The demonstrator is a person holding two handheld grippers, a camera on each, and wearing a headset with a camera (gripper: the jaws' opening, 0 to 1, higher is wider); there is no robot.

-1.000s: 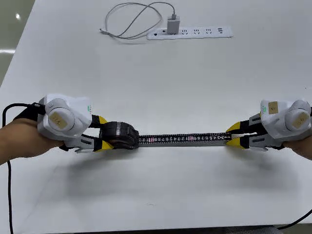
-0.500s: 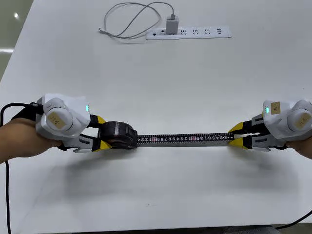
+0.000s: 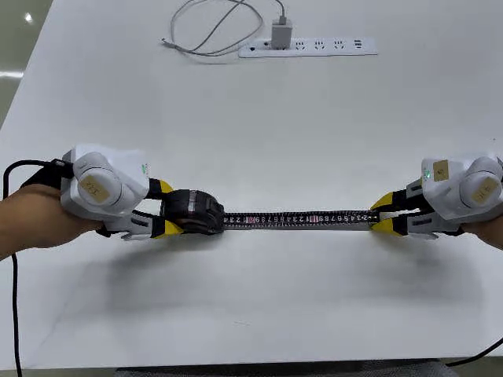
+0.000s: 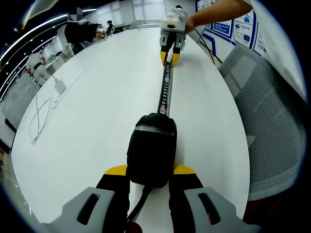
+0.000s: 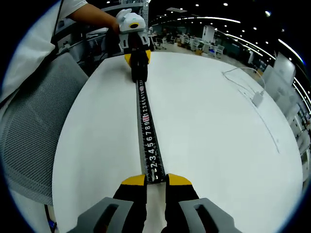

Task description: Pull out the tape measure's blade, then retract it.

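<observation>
Black tape measure case (image 3: 192, 212): clamped between the yellow-tipped jaws of the left gripper (image 3: 168, 210), one tip on each flank, mouth facing forward past the tips; resting on the table.
Blade (image 3: 295, 219): drawn out in one straight line from the case's mouth, ahead of the left jaws, across to the tips of the right jaws. Printed side up, black numerals with red marks, lowest numbers at the right jaws' end. Lying low along the tabletop; touching it or just above it, cannot tell.
Left jaws: closed on the case, gripping its rear half. In the left gripper view, case seated directly between the tips and jutting forward of them.
Right gripper (image 3: 383, 214): jaws pinched together on the blade's free end. In the right gripper view, blade running into the narrow gap between the two yellow tips, hook end hidden there.
Hands: left hand (image 3: 35, 224) behind the left gripper's white housing, right hand (image 3: 489, 234) behind the right one.
White table (image 3: 259, 126): under both pairs of jaws and the whole blade.
Power strip (image 3: 310, 47): far beyond the blade, well apart from both pairs of jaws. White charger (image 3: 281, 35) plugged in, white cable (image 3: 208, 31) looped toward the left jaws' side.
Black cord (image 3: 11, 267): trailing back from behind the left gripper.
Grey mesh chair (image 4: 272, 111): off to one side of the blade's line, beside the table edge.
</observation>
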